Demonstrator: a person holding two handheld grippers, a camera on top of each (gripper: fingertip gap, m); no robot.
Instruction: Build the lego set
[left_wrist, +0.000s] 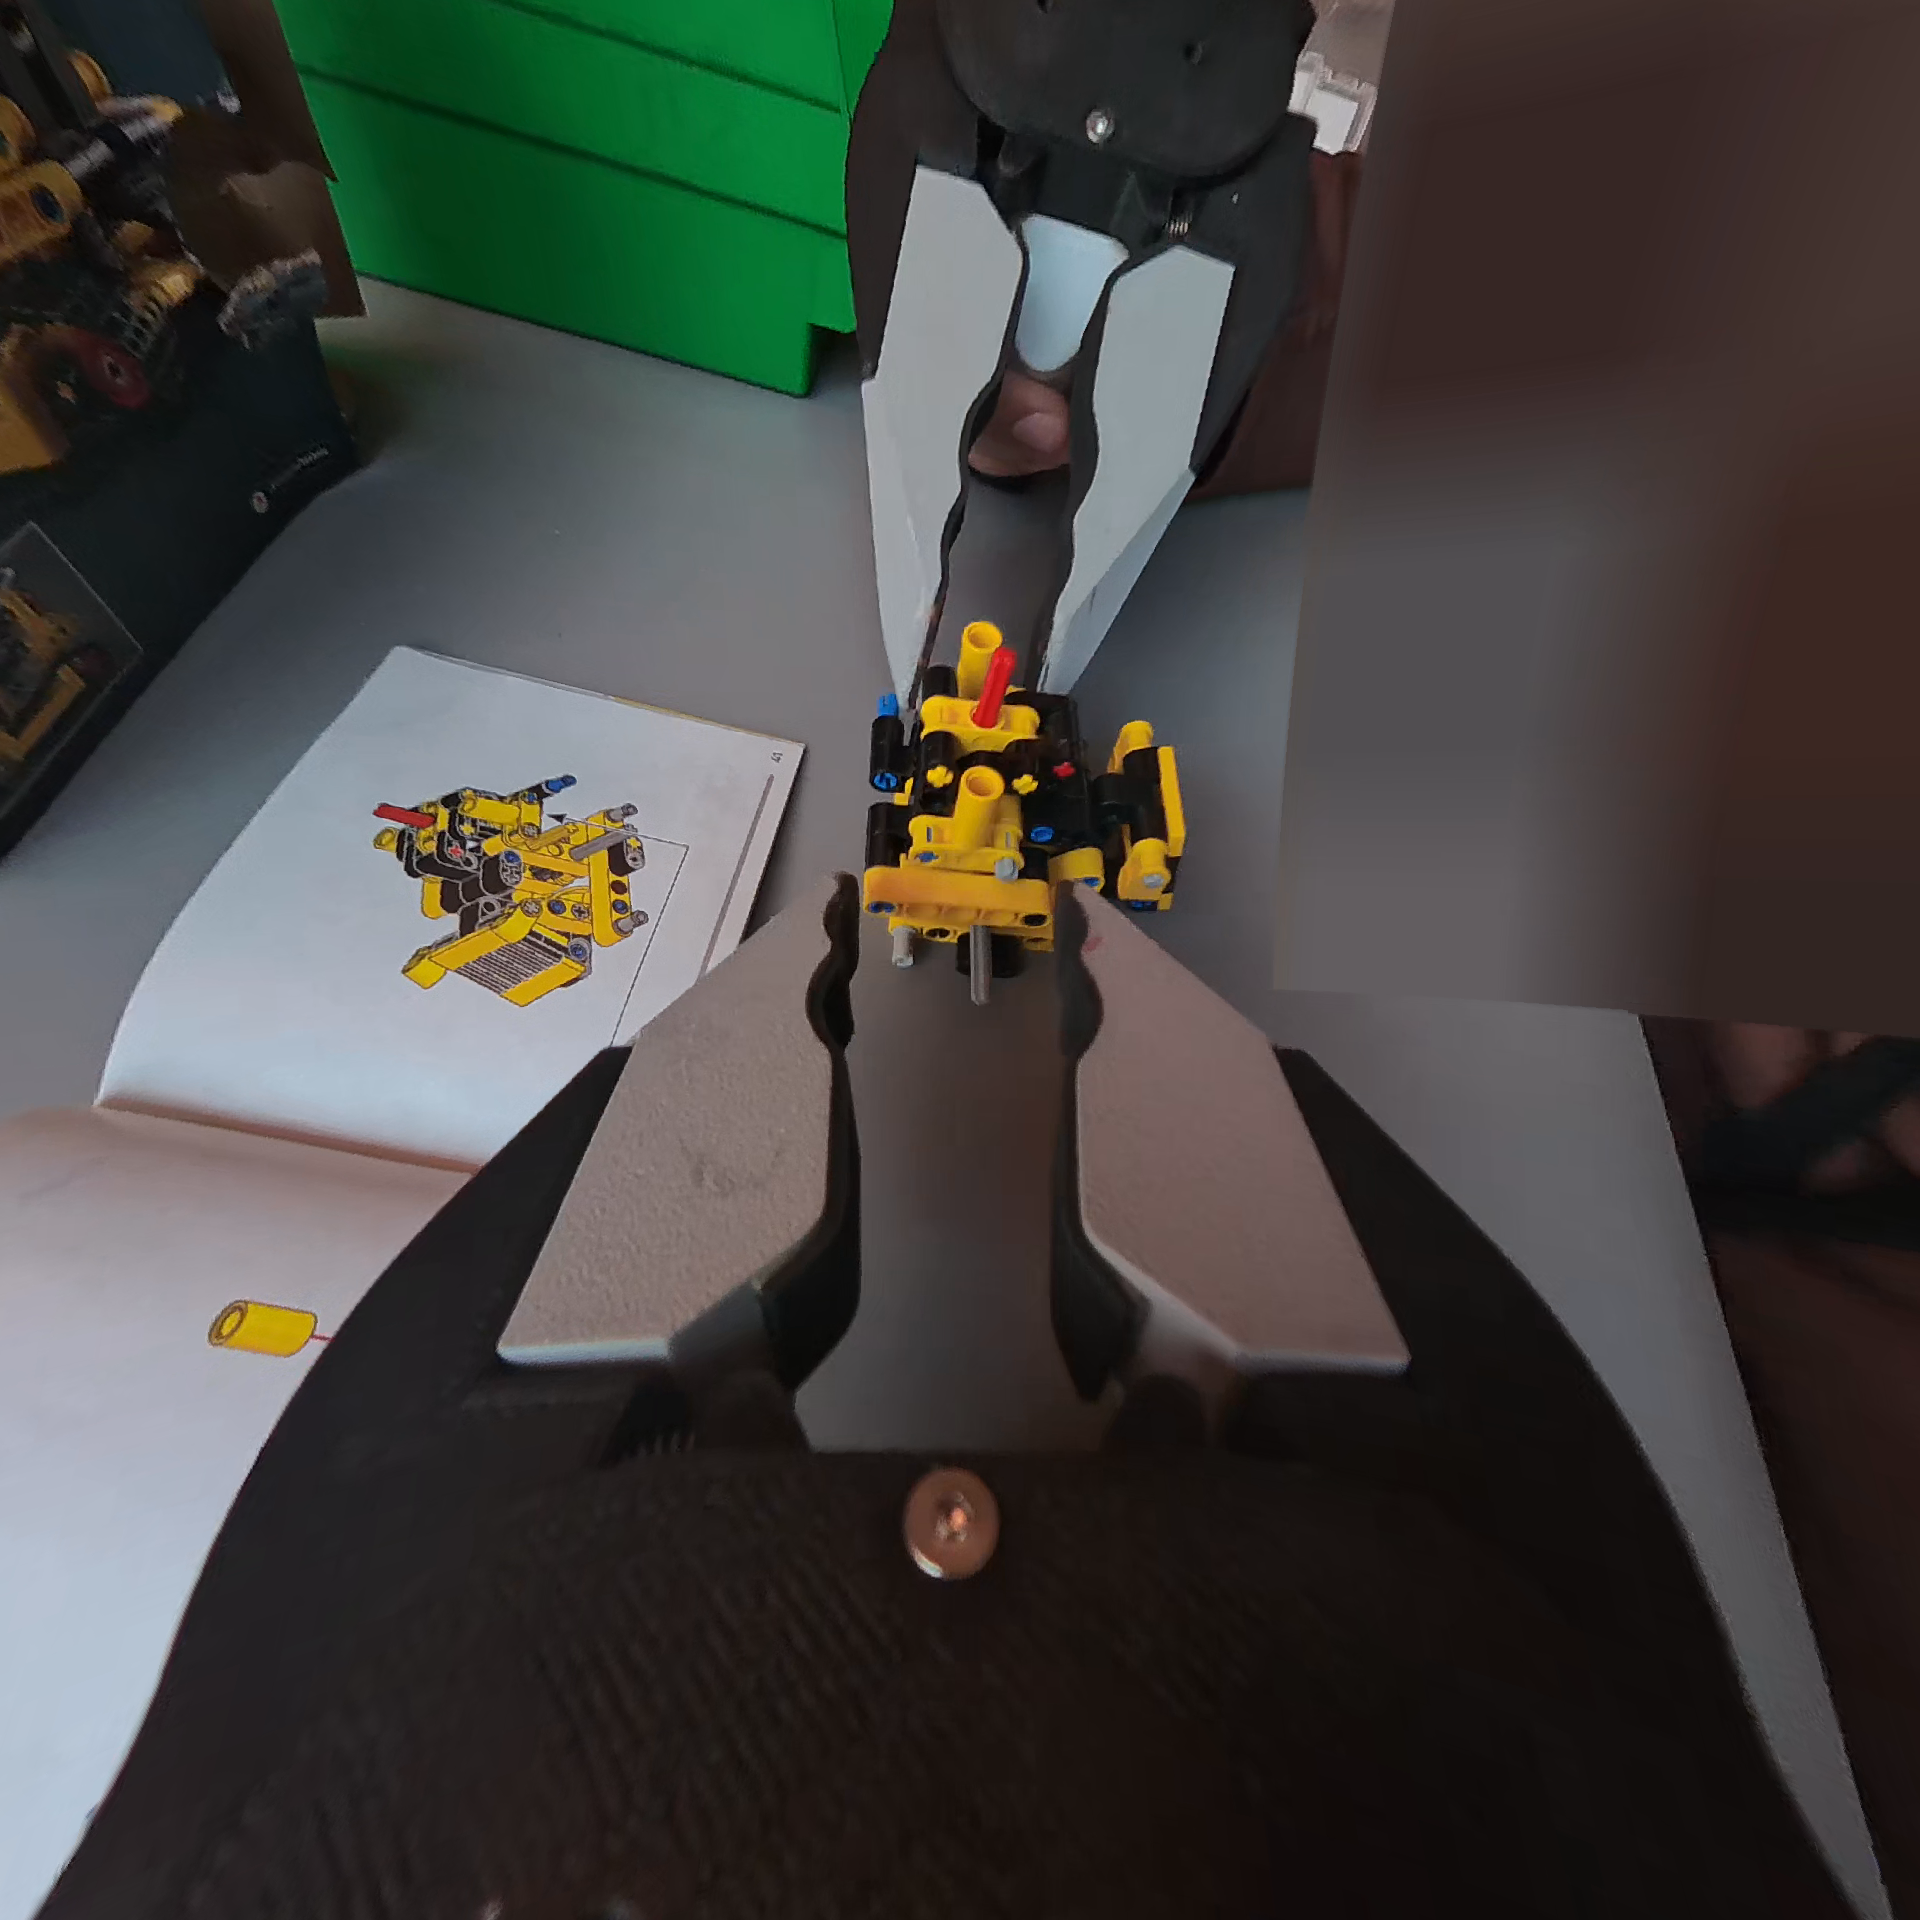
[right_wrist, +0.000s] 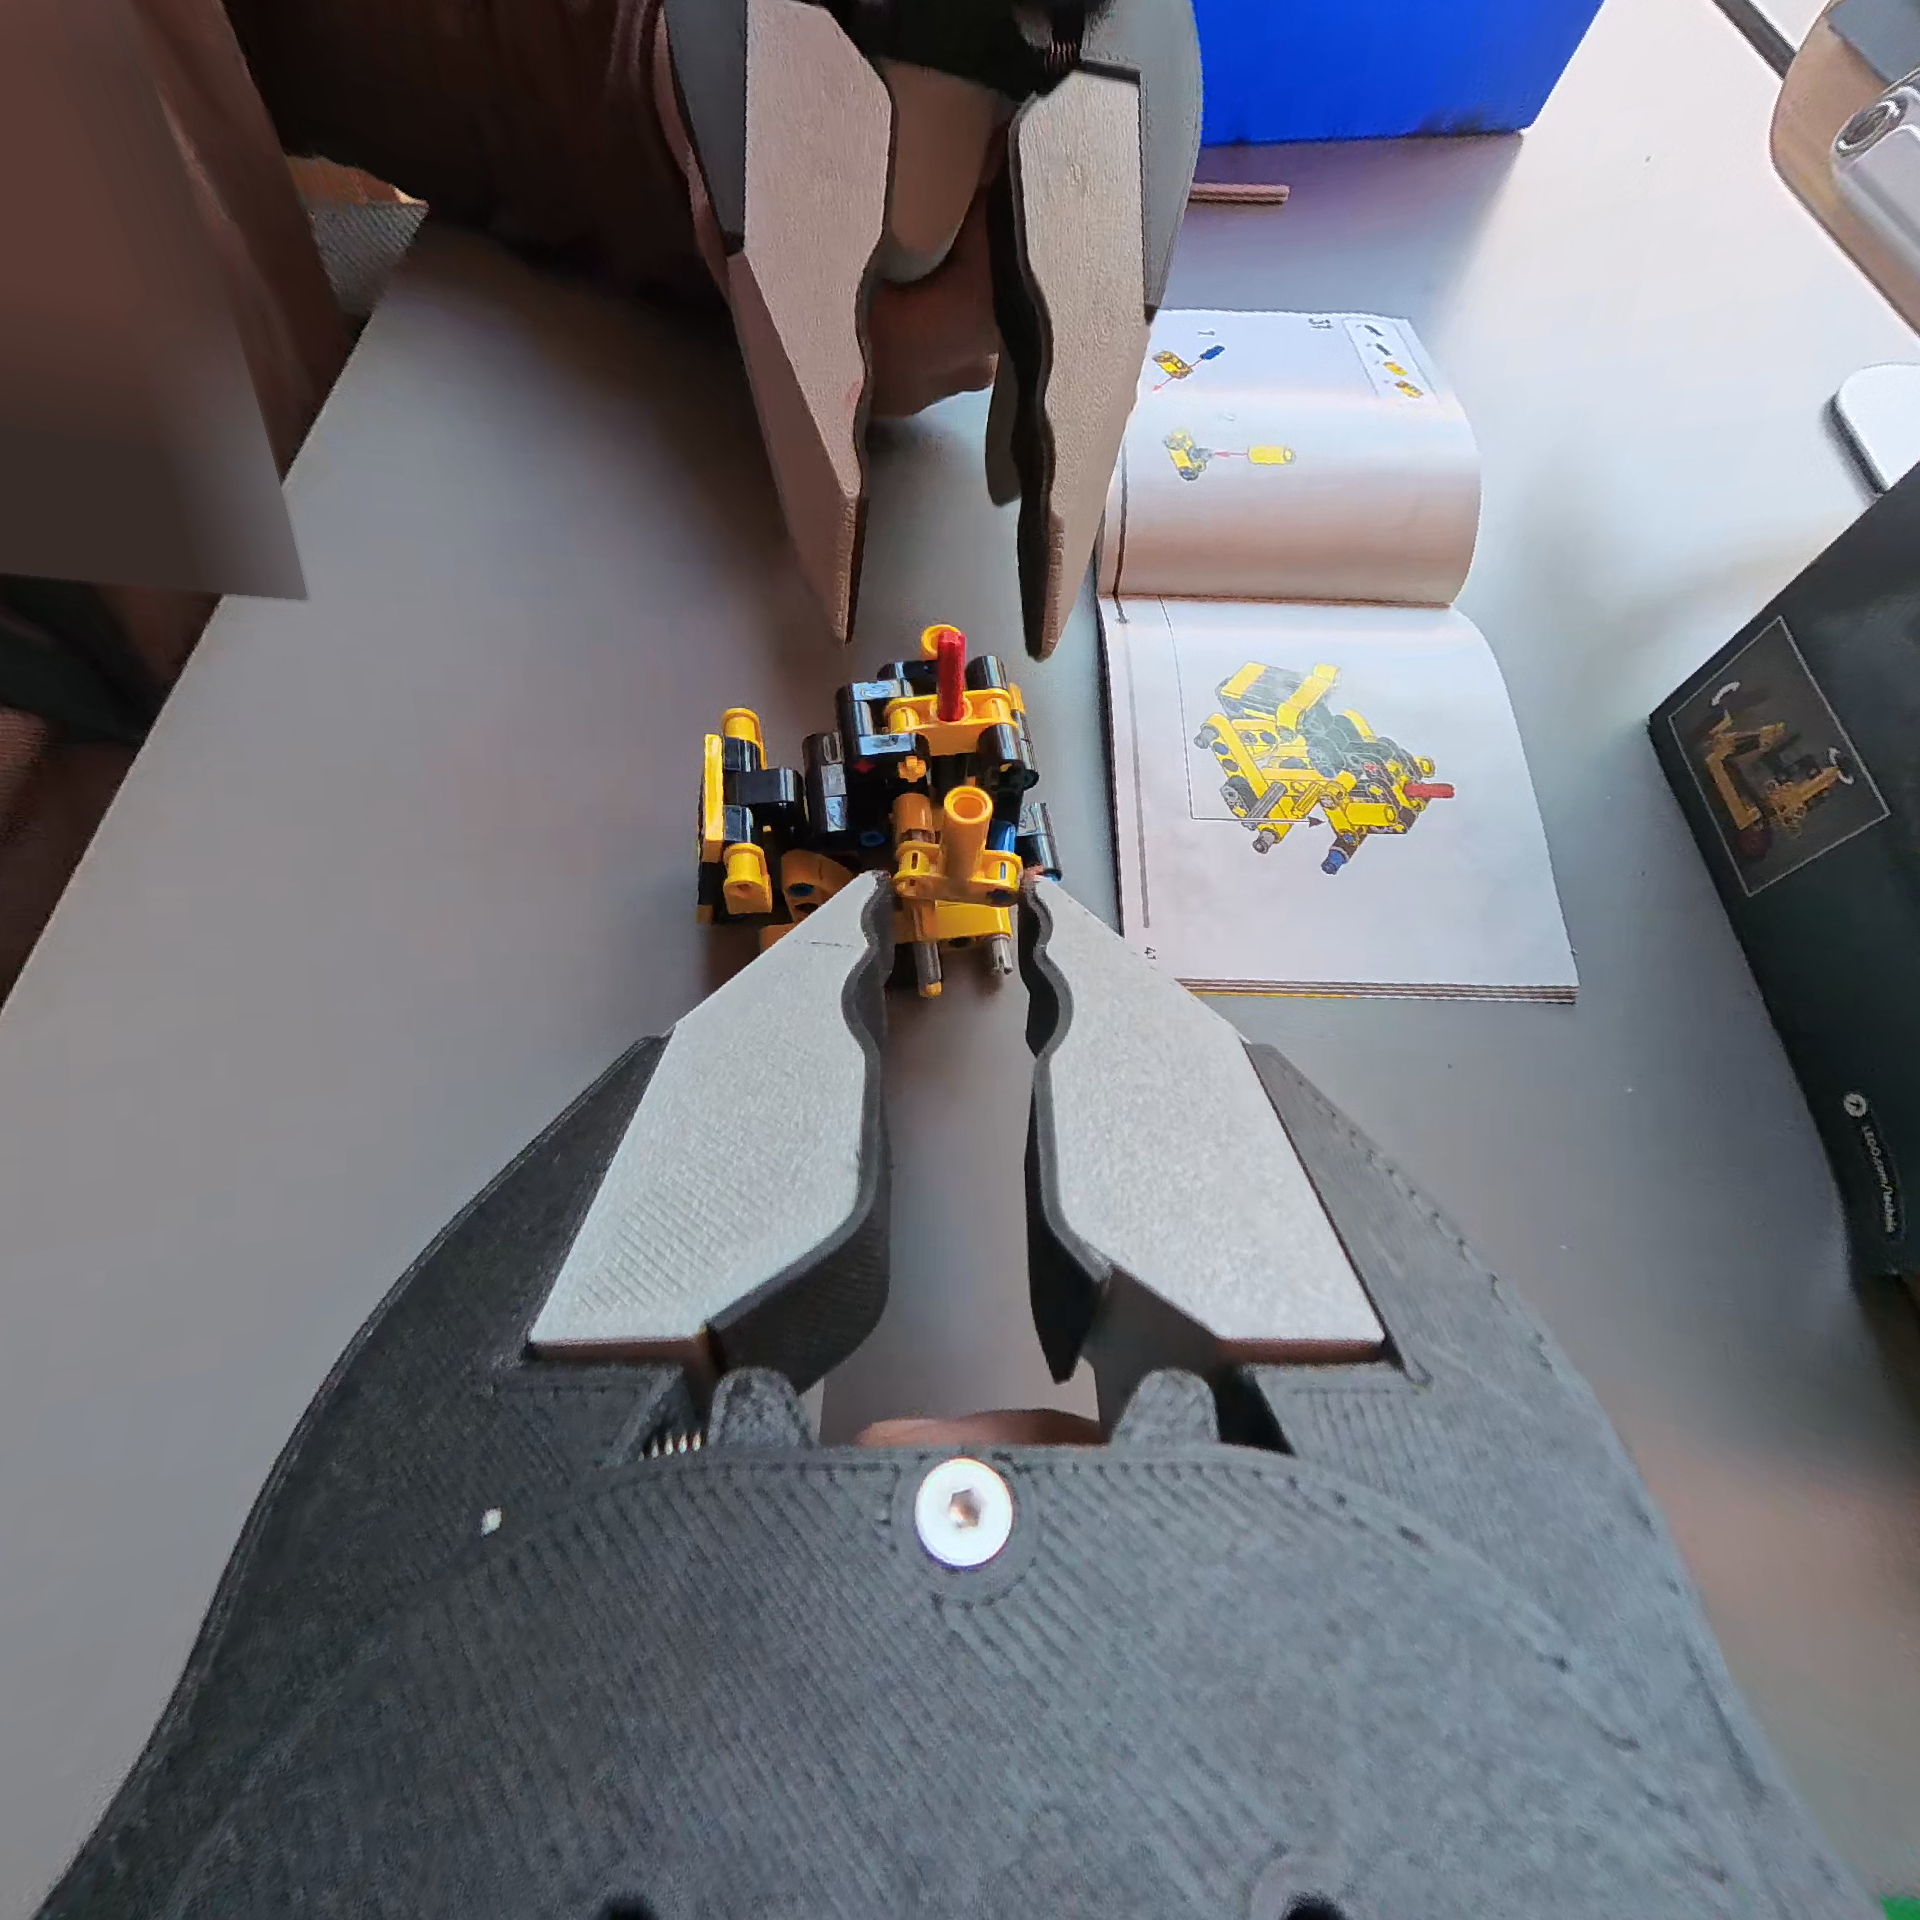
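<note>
The half-built model of yellow and black bricks sits on the grey tabletop, just beside the open instruction booklet; the two grippers face each other across it, one at each end.

The left gripper has its jaws spread about the width of the yellow frame at the near end, the tips touching or almost touching its corners; whether it squeezes yet I cannot tell. The right gripper, in its own view, has closed in on the opposite end and appears to pinch the narrow yellow block there, with grey pins sticking out between its fingers.

To do this step well, I judge that one gripper should hold the model firm and low against the tabletop while the other works; the grip belongs on solid frame pieces, not on the upright red pin or the yellow tubes, which would likely pop loose or twist; the side piece with yellow ends looks loosely hinged, so any push should run along the model's length; check the booklet's picture before pressing.
</note>
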